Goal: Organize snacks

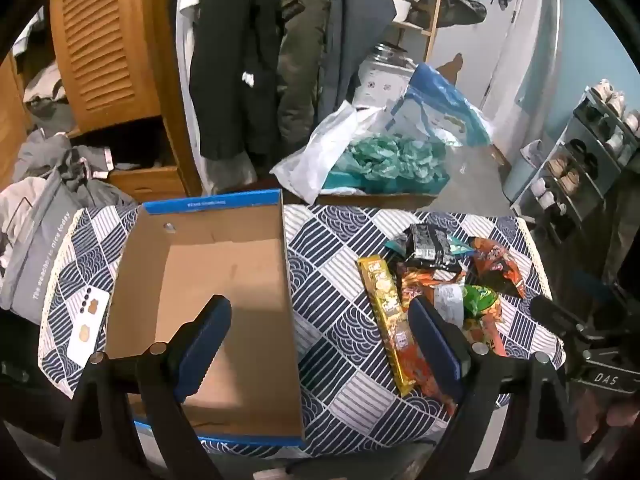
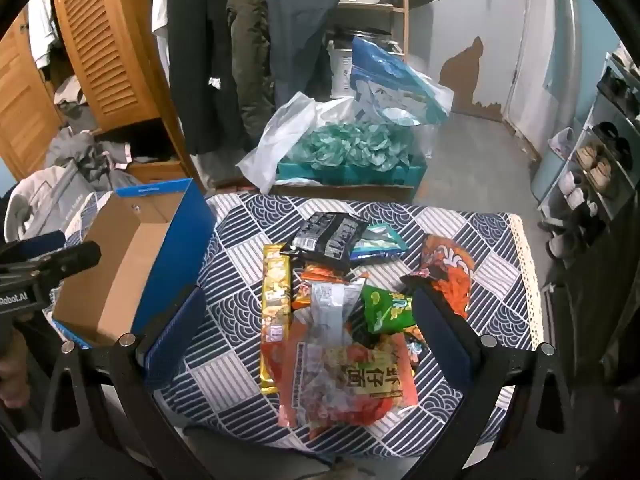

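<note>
Snacks (image 2: 336, 320) heaped on counter (image 2: 496, 240) right of empty box (image 1: 208, 280). Judged light, crinkly, slippery; pinch by sealed edge. Both hand-held grippers, left (image 1: 320, 336) & right (image 2: 304, 336), spread wide, nothing held.

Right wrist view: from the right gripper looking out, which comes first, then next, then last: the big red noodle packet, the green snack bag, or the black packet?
1. Big red noodle packet: nearest, low between the right gripper's open fingers.
2. Green snack bag: next, toward the right finger.
3. Black packet: farthest, at the pile's far end.
</note>
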Demonstrator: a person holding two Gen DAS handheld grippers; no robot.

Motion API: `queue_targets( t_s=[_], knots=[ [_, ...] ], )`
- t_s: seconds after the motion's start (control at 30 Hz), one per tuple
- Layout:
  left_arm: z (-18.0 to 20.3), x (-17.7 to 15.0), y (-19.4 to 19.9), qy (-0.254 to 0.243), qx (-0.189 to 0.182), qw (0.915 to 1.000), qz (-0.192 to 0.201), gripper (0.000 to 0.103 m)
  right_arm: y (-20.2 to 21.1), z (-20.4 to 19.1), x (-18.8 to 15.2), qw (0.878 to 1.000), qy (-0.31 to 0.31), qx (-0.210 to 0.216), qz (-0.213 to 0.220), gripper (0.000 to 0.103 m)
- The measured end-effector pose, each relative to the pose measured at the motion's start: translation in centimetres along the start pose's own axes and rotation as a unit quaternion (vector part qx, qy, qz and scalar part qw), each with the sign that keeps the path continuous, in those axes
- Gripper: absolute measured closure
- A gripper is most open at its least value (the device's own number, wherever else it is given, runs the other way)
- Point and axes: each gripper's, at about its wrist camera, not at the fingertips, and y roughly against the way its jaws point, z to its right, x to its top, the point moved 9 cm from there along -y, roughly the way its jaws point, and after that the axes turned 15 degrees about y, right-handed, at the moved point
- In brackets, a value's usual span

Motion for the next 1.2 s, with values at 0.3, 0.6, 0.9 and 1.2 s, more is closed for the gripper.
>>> queue_targets(
  t_s=[0.3, 0.6, 0.9, 1.2],
  knots=[
    [0.4, 0.0, 0.5, -0.001, -0.006, 0.9999, 0.015, 0.012, -0.5, 0.1, -0.4, 1.000, 0.005, -0.007, -0.004, 0.002],
    [0.7, -0.1, 0.5, -0.001, -0.010, 0.9999, 0.011, 0.012, -0.5, 0.1, -0.4, 1.000, 0.001, -0.002, -0.010, 0.002],
    [0.7, -0.4, 0.3, 0.002, -0.014, 0.9999, 0.006, 0.012, -0.7, 0.2, -0.6, 1.000, -0.002, 0.002, -0.011, 0.002],
    [0.8, -0.7, 0.3, 0.003, -0.019, 0.9998, 0.003, 0.012, -0.7, 0.2, -0.6, 1.000, -0.003, 0.003, -0.012, 0.002]
  ],
)
